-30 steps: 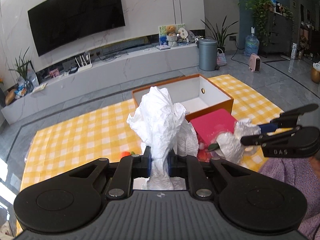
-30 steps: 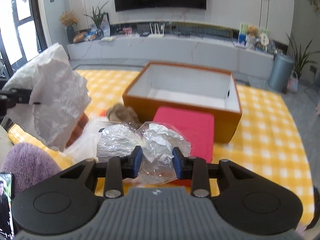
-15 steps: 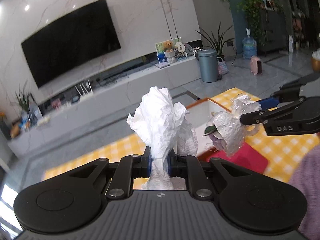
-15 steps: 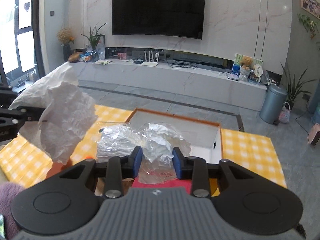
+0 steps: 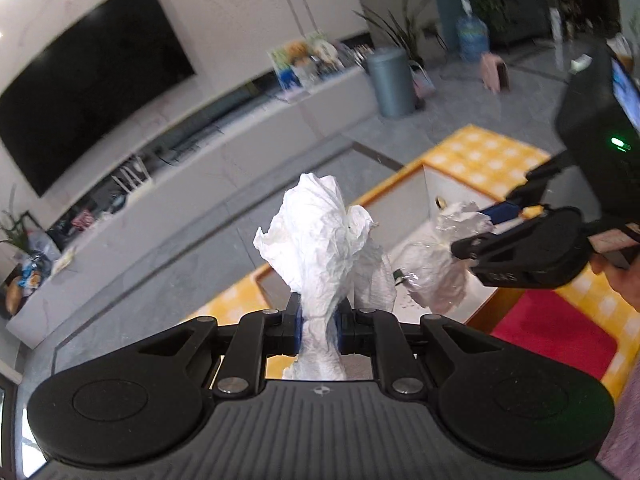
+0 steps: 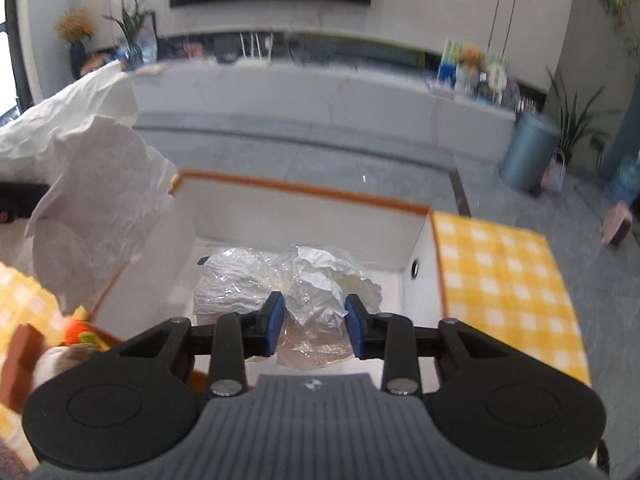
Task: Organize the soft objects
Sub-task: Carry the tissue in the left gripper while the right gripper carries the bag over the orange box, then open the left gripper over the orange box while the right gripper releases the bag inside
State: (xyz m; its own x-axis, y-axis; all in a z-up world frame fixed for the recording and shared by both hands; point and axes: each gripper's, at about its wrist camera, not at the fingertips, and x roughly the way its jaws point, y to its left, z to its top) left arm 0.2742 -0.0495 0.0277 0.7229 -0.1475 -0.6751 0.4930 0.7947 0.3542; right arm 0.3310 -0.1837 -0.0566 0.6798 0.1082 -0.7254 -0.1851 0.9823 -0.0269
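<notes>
My left gripper (image 5: 318,322) is shut on a crumpled white paper wad (image 5: 320,240) and holds it up near the left side of the orange box (image 5: 404,184). My right gripper (image 6: 314,322) is shut on a crinkled clear plastic bag (image 6: 296,280) and holds it over the box's white inside (image 6: 304,216). In the left wrist view the right gripper (image 5: 480,232) holds the bag (image 5: 436,268) above the box. The paper wad (image 6: 92,200) hangs at the left in the right wrist view.
The box stands on a yellow checked cloth (image 6: 504,280) on the floor. A red pad (image 5: 556,332) lies in front of the box. A plush toy and an orange item (image 6: 76,332) lie left of the box. A grey bin (image 6: 528,152) stands behind.
Both grippers have risen and moved forward with their loads. The plastic bag now hangs over the box's inside, and the paper wad is at the box's left side.
</notes>
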